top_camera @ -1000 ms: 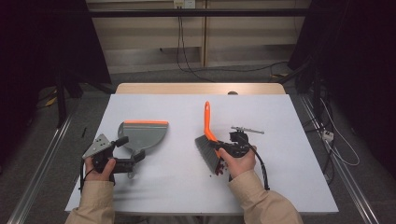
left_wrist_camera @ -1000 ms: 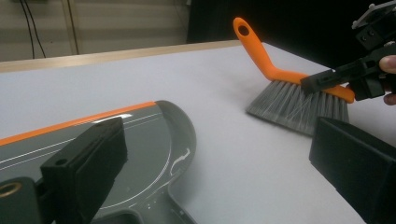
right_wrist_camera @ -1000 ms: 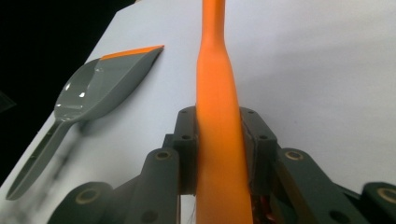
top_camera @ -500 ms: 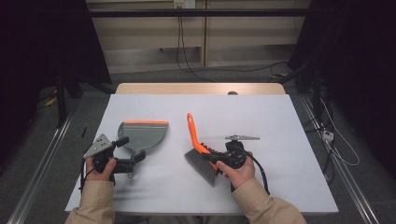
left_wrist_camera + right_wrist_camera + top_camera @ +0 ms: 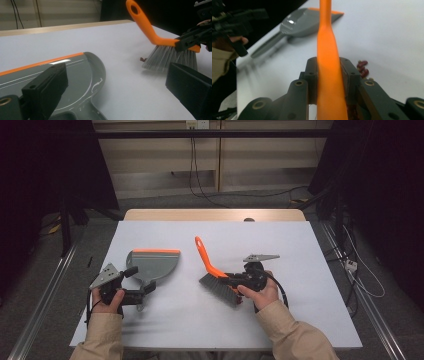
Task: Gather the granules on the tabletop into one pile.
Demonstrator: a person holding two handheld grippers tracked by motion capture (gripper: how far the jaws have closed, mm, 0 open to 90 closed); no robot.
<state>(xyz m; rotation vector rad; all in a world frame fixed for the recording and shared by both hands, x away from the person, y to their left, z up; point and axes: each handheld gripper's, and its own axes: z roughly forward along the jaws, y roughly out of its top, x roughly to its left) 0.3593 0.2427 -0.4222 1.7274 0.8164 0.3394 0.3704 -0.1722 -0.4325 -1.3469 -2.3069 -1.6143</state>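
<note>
Your right gripper (image 5: 328,82) clamps the orange-handled hand brush with grey bristles (image 5: 215,272), bristles on the white table (image 5: 300,310) right of the grey plastic dustpan with orange lip (image 5: 152,265). Its own view reveals dark red beans (image 5: 363,68) beside the jaws. Your left gripper (image 5: 115,92) stands wide open above the dustpan's handle. No lettering is legible.

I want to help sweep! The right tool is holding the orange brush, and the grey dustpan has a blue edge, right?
Not quite. The right tool does hold the orange brush, but the grey dustpan has an orange edge, not a blue one. The high view shows that orange strip along its far edge.
</note>
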